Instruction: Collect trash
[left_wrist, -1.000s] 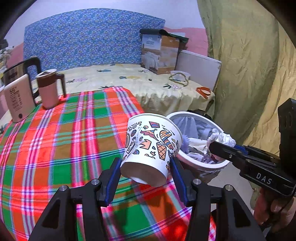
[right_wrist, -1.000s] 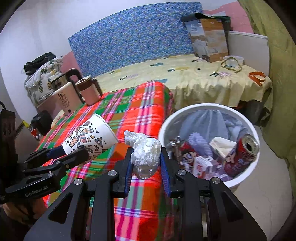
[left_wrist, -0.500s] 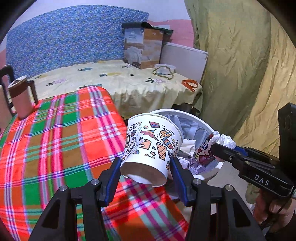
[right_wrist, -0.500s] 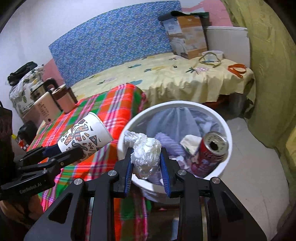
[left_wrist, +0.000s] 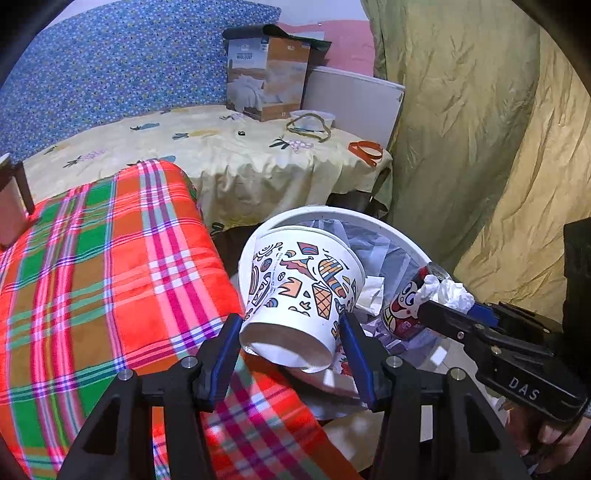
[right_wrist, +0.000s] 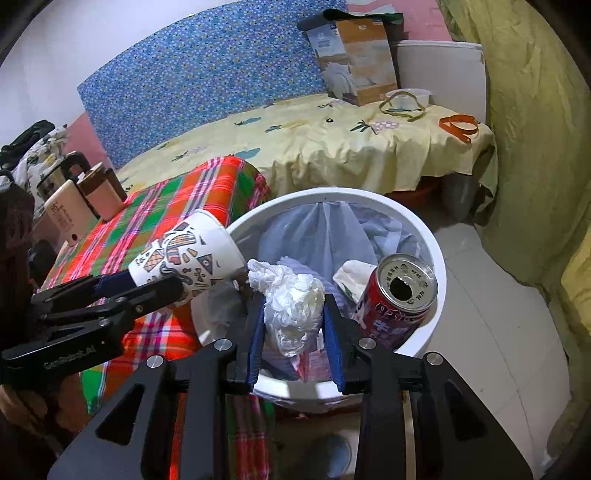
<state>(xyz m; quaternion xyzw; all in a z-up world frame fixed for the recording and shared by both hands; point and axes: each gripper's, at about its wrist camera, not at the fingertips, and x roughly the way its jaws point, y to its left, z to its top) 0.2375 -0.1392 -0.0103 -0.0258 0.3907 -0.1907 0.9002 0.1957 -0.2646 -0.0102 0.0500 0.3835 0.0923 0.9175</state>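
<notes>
My left gripper (left_wrist: 291, 328) is shut on a patterned paper cup (left_wrist: 299, 291), tilted with its base toward the camera, at the near rim of the white trash bin (left_wrist: 332, 214). The cup also shows in the right wrist view (right_wrist: 184, 262), held by the left gripper (right_wrist: 147, 284). My right gripper (right_wrist: 293, 321) is shut on a crumpled white tissue (right_wrist: 291, 299) and holds it over the bin (right_wrist: 436, 258). The right gripper (left_wrist: 443, 310) with the tissue (left_wrist: 447, 291) shows at the right of the left wrist view. A red can (right_wrist: 395, 299) and other trash lie in the bin.
A red and green plaid table (left_wrist: 92, 266) is left of the bin. A bed with a yellow sheet (left_wrist: 221, 147) lies behind, with a cardboard box (left_wrist: 266, 81) on it. An olive curtain (left_wrist: 480, 129) hangs at the right. Mugs and a kettle (right_wrist: 81, 192) stand on the table's far end.
Both grippers have moved right, off the plaid table and toward the bin. The tissue is now over the bin's inside and the cup is at its rim. Both grips are unchanged.
</notes>
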